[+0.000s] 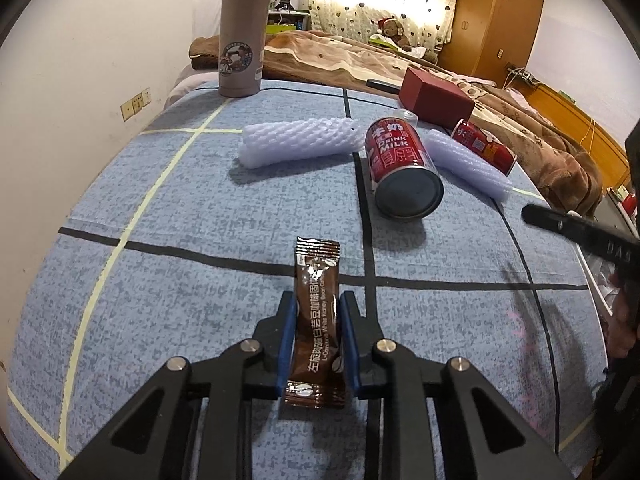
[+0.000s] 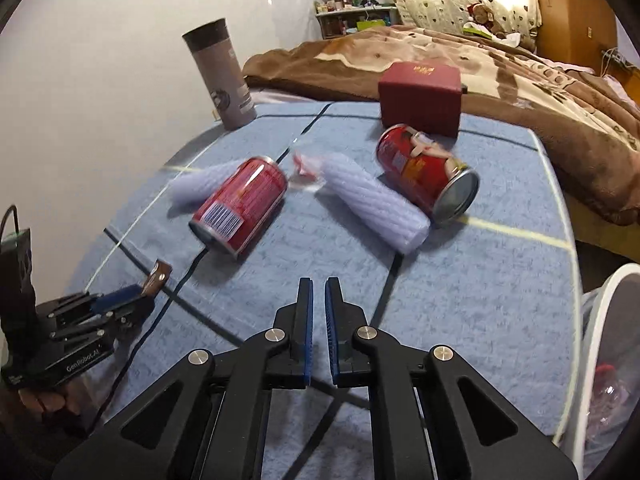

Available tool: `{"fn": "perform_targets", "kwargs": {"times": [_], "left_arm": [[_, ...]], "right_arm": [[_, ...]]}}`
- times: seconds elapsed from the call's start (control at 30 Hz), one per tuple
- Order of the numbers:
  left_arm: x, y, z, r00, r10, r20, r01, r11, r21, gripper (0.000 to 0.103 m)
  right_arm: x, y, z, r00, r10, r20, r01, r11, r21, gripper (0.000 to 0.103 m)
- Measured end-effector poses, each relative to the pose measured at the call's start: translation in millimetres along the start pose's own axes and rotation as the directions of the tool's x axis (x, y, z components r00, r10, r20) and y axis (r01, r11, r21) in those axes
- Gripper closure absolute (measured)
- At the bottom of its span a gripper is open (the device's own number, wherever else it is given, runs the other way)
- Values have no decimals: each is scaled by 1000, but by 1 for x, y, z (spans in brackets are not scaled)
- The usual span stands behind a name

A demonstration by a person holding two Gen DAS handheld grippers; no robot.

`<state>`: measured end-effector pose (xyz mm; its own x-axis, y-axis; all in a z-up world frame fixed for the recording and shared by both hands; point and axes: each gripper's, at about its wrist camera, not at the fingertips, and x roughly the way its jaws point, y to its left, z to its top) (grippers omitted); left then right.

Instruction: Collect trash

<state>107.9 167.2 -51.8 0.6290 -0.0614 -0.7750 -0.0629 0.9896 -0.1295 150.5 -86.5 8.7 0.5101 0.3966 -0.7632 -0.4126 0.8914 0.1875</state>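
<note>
My left gripper (image 1: 318,304) is shut on a brown coffee sachet (image 1: 318,308) and holds it just above the blue cloth; it also shows in the right wrist view (image 2: 148,286) with the sachet (image 2: 157,276). My right gripper (image 2: 319,286) is nearly shut and empty, above the cloth. Two red cans lie on their sides: one (image 1: 400,168) (image 2: 240,210) in the middle, one (image 1: 484,146) (image 2: 428,172) further right. Two white foam nets (image 1: 298,142) (image 2: 374,200) lie by them. A crumpled clear wrapper (image 2: 306,172) lies between them.
A grey thermos (image 1: 242,32) (image 2: 222,76) stands at the far left of the table (image 1: 160,280). A dark red box (image 1: 434,94) (image 2: 420,98) sits at the back edge. A white bin (image 2: 612,344) with trash stands at the right. A bed with a brown blanket (image 2: 520,80) lies behind.
</note>
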Motion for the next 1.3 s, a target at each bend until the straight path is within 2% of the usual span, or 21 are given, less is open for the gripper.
{"fn": "perform_targets", "kwargs": {"times": [0.13, 0.2, 0.27, 0.3, 0.5, 0.67, 0.73, 0.77, 0.9, 1.03, 1.3], "left_arm": [[2, -1, 1, 1000, 1, -1, -1, 1000, -1, 80], [2, -3, 1, 1000, 4, -1, -4, 1000, 2, 80], [2, -5, 1, 1000, 6, 0, -6, 1000, 1, 80], [3, -6, 2, 1000, 9, 0, -9, 1000, 3, 80], [6, -11, 5, 1000, 8, -5, -8, 1000, 11, 80], [8, -11, 7, 1000, 4, -7, -4, 1000, 5, 80], [9, -11, 8, 1000, 4, -7, -4, 1000, 3, 80], [9, -12, 8, 1000, 3, -7, -3, 1000, 3, 80], [9, -13, 8, 1000, -12, -4, 12, 1000, 1, 80], [8, -14, 8, 1000, -13, -1, 13, 1000, 7, 80], [-3, -20, 8, 999, -24, 23, 24, 999, 21, 80]], "right_arm": [[1, 1, 15, 994, -78, 71, 84, 994, -77, 89], [14, 0, 27, 995, -81, 58, 87, 990, -110, 69], [27, -1, 34, 995, -89, 36, 93, 987, -132, 53], [30, 0, 35, 996, -87, 35, 91, 985, -146, 52], [60, -1, 44, 987, -157, -23, 149, 968, -201, 52], [58, -3, 40, 978, -208, -24, 198, 956, -214, 52], [56, -2, 40, 970, -241, -28, 229, 950, -212, 64], [55, 0, 39, 962, -271, -15, 262, 941, -214, 74], [47, 0, 36, 964, -266, -7, 260, 947, -190, 86], [39, 3, 30, 965, -264, 0, 260, 949, -176, 88], [19, 6, 15, 982, -187, 20, 188, 977, -101, 90]]}}
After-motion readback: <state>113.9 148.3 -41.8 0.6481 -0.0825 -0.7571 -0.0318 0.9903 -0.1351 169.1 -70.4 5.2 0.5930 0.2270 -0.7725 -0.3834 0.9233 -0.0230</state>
